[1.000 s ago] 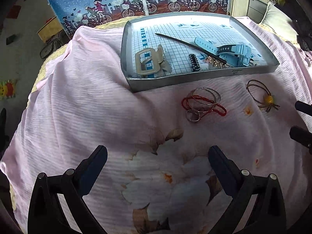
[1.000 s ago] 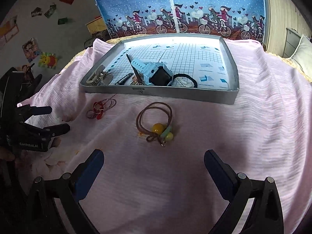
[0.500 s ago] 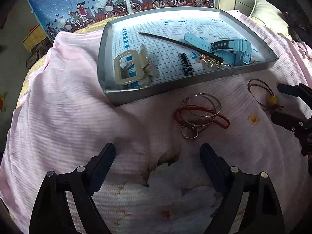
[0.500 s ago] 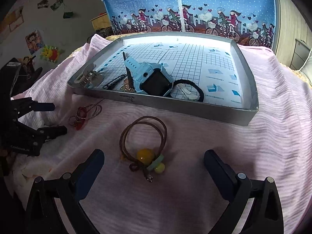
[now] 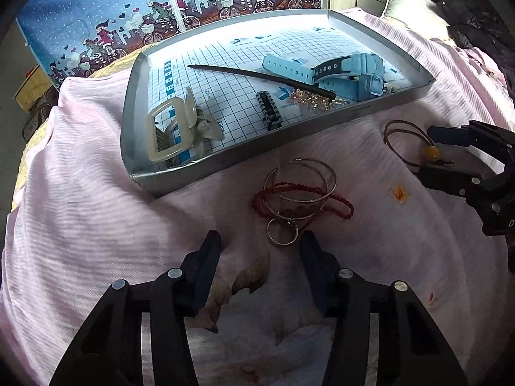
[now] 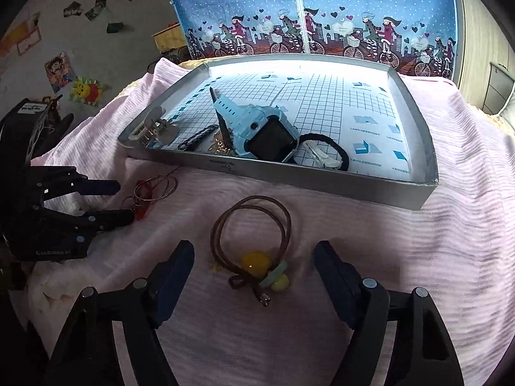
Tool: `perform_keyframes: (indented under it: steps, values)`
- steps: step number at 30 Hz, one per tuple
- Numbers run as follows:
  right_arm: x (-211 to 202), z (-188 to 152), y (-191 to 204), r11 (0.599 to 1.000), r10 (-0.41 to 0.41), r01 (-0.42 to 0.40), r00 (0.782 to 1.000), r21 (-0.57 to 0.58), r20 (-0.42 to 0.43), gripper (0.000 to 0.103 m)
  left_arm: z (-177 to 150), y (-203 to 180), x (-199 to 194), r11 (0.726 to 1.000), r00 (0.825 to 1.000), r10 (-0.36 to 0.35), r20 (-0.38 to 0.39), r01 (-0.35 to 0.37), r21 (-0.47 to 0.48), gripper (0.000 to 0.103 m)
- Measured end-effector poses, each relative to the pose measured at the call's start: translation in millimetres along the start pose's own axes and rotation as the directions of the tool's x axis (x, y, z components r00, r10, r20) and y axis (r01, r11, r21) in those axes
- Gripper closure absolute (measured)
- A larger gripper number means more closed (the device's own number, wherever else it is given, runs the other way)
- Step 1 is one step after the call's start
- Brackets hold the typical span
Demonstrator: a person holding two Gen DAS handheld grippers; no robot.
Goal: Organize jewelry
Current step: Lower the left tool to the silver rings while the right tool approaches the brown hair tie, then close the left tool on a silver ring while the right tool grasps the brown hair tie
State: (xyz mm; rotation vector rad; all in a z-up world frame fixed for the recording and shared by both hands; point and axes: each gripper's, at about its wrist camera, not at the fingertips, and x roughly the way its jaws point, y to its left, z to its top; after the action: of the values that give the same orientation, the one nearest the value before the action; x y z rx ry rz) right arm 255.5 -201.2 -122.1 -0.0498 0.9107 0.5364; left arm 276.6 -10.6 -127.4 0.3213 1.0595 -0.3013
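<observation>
A tangle of silver hoops and a red braided cord [image 5: 299, 196] lies on the pink cloth just ahead of my left gripper [image 5: 260, 244], which is open with its fingertips on either side of the smallest ring. The same tangle [image 6: 151, 191] shows beside that gripper [image 6: 124, 201] in the right wrist view. A brown hair tie with yellow beads [image 6: 254, 241] lies between the open fingers of my right gripper [image 6: 254, 254]. The grey tray [image 5: 225, 160] holds a light blue watch [image 5: 347, 74], a hair claw [image 5: 173, 132], a dark stick [image 5: 257, 75] and a black clip [image 5: 269, 114].
The tray [image 6: 322, 186] also holds a black hair band [image 6: 331, 149] and a gold chain [image 5: 312, 101]. Its near wall stands just behind both loose pieces. The pink floral cloth [image 5: 80, 218] covers a bed. A blue printed curtain [image 6: 305, 16] hangs behind and a pillow [image 5: 415, 3] lies far right.
Both grippers have moved forward and down toward the cloth. The left one has narrowed and reached the hoop tangle; the right one now straddles the brown hair tie.
</observation>
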Motion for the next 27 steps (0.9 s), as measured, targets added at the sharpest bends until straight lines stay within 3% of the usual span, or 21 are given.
perform_keyframes:
  steps: [4, 11, 21, 27]
  values:
    - [3.0, -1.2, 8.1, 1.000, 0.018, -0.019, 1.000, -0.010, -0.011, 0.035, 8.2, 2.8, 8.1, 1.000, 1.000, 0.005, -0.002, -0.005, 0.025, 0.062]
    - [7.4, -3.1, 15.5, 0.999, 0.027, -0.028, 0.999, -0.027, -0.026, 0.040, 1.1, -7.7, 8.2, 0.998, 0.999, -0.039, -0.001, 0.039, 0.047, 0.083]
    - [8.6, -3.4, 10.1, 0.998, 0.056, -0.056, 0.998, 0.010, -0.028, 0.040, 4.0, -11.6, 7.7, 0.999, 0.998, -0.047, -0.036, 0.048, 0.019, 0.087]
    - [8.4, -3.9, 10.1, 0.997, 0.070, -0.069, 0.997, 0.022, -0.035, 0.059, 7.6, -3.1, 5.9, 0.993, 0.993, -0.099, -0.060, 0.095, -0.071, 0.087]
